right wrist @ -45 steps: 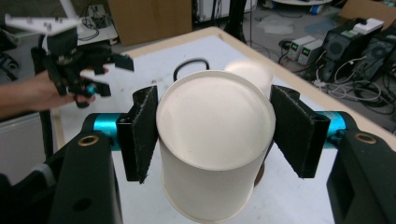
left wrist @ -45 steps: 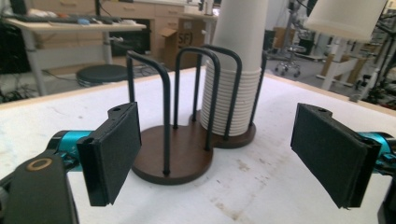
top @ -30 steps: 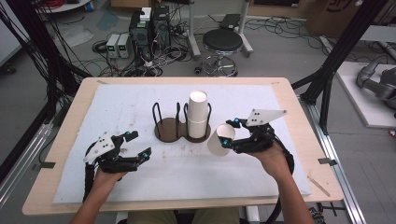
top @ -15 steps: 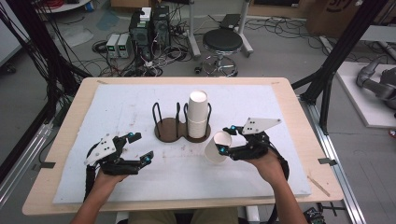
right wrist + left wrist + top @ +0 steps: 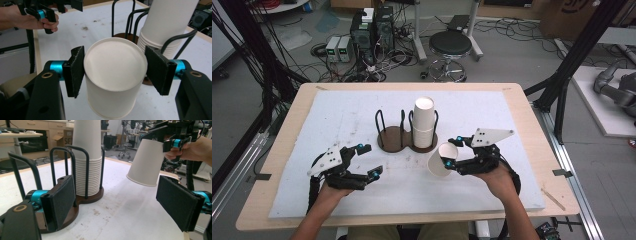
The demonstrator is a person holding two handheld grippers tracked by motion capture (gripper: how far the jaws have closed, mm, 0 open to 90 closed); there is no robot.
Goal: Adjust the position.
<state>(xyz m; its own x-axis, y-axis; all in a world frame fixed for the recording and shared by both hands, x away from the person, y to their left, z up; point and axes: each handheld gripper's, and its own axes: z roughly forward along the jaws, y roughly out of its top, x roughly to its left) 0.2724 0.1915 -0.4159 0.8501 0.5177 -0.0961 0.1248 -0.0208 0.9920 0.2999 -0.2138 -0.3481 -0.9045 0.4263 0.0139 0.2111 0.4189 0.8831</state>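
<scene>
My right gripper (image 5: 452, 151) is shut on a white paper cup (image 5: 439, 162), held mouth-down and tilted just above the white mat, to the right of the cup holder. In the right gripper view both pads (image 5: 75, 71) press the cup (image 5: 115, 82) near its closed base. A tall stack of white cups (image 5: 424, 120) stands in the right ring of the brown two-ring holder (image 5: 393, 141). The left ring holds nothing. My left gripper (image 5: 368, 161) rests open on the mat at front left, its pads (image 5: 60, 200) wide apart with nothing between them; the held cup (image 5: 146, 162) hangs beyond them.
The white mat (image 5: 492, 110) covers most of the wooden table (image 5: 522, 100). Black frame posts stand at both sides, and a stool (image 5: 451, 45) and electronics sit on the floor behind. Bare mat lies between my two grippers.
My right gripper has drifted slightly toward the front edge with the cup, tilting it a little more. The left gripper has stayed in place.
</scene>
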